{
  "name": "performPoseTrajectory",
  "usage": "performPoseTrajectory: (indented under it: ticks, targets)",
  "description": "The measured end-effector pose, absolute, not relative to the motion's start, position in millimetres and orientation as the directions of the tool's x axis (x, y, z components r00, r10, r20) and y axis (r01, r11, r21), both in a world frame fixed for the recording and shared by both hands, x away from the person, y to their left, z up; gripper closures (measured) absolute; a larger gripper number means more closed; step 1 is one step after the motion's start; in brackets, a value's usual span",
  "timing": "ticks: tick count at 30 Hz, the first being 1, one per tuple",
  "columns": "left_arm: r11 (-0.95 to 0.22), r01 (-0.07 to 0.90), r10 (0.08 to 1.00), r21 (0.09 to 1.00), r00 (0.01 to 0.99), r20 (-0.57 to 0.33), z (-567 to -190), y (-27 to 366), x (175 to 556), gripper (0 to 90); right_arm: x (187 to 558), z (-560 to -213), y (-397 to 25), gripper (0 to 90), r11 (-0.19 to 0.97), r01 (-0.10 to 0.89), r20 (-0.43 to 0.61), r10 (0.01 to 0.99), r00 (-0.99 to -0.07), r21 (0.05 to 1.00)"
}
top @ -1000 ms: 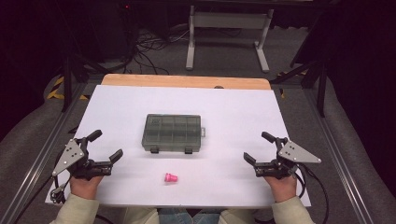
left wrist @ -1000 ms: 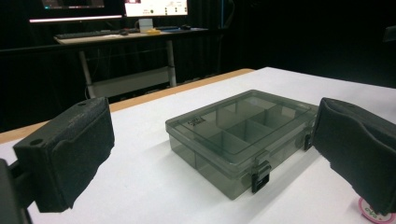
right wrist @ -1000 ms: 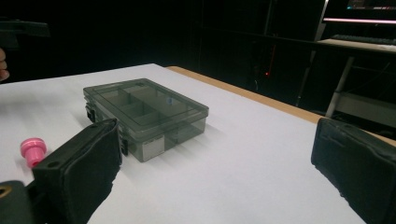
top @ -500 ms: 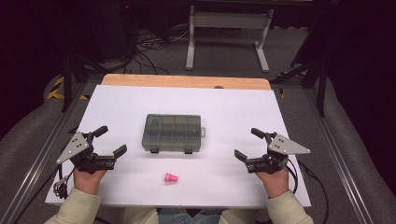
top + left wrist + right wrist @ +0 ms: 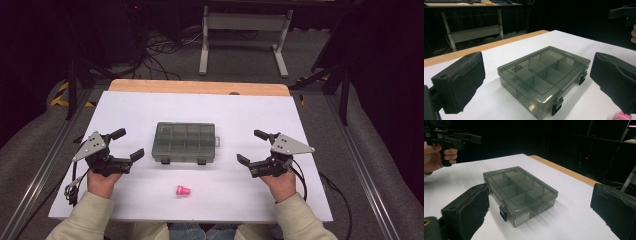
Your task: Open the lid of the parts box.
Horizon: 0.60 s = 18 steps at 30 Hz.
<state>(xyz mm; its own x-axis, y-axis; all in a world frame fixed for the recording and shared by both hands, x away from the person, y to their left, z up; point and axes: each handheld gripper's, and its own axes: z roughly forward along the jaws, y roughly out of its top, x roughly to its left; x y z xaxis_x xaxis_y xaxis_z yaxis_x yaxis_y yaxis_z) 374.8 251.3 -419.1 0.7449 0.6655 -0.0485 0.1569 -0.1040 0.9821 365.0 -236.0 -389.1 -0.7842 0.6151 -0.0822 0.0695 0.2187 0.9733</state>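
A smoky clear compartment box lies shut on the white table top, its two black latches facing the person. The same box sits between my left jaws in the left gripper view, and the box is seen from its other side in the right gripper view. A small pink cap-like piece lies in front of the box, near the table's front edge. My left gripper hovers open to the box's left. My right gripper hovers open to its right. Neither holds anything.
The white sheet covers a wooden table whose bare strip shows at the far edge. A metal stand and cables sit on the dark floor behind. Metal rails run along both sides of the table.
Both grippers have moved inward and forward toward the box from the table's front corners. The box and the pink piece have not moved.
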Motion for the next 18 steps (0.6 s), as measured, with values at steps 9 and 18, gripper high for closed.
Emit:
performPoseTrajectory:
  ticks: [9,18]
  targets:
    - [-0.059,0.161,0.647,0.985,0.758,-0.085,-422,245,384,0.8,379,-395,-218,2.7,0.217,0.096,-0.05,0.582,-0.812,0.971]
    - [-0.142,0.167,0.642,0.976,0.765,-0.037,-428,242,388,1.7,387,-406,-203,3.5,0.249,0.124,-0.038,0.558,-0.829,0.96]
